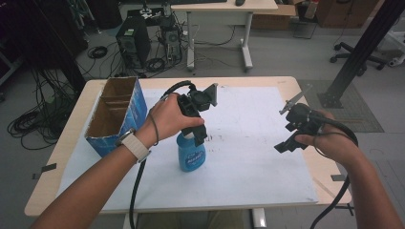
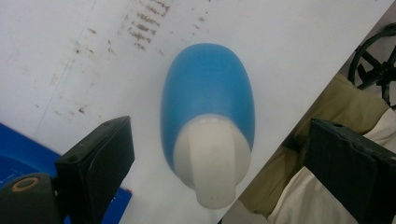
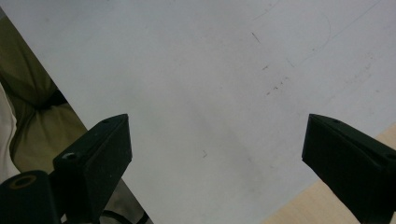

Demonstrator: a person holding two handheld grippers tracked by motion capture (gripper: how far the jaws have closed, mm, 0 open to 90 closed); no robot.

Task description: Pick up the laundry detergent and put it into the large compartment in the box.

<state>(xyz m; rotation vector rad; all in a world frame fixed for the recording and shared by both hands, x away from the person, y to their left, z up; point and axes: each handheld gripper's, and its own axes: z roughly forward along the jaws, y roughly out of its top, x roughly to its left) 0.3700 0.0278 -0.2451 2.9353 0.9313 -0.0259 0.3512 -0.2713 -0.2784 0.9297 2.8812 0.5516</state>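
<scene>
A blue bottle (image 1: 191, 155) with a white cap (image 2: 212, 161) stands upright on the white sheet (image 1: 248, 143) near the table's middle. My left gripper (image 1: 197, 133) hangs straight over it, jaws wide apart on either side of the cap and not touching it. In the left gripper view the blue bottle (image 2: 208, 86) appears from above between the jaws of my left gripper (image 2: 224, 158). My right gripper (image 1: 289, 140) is held above the sheet's right part, open and empty. In the right gripper view my right gripper (image 3: 217, 154) frames bare white sheet (image 3: 210, 84).
An open blue cardboard box (image 1: 117, 114) with dividers stands at the table's left, close to my left forearm. The wooden table edge (image 1: 329, 176) runs along the right. Beyond the table are a computer tower (image 1: 133, 40), cables, a desk and a black post (image 1: 363, 45).
</scene>
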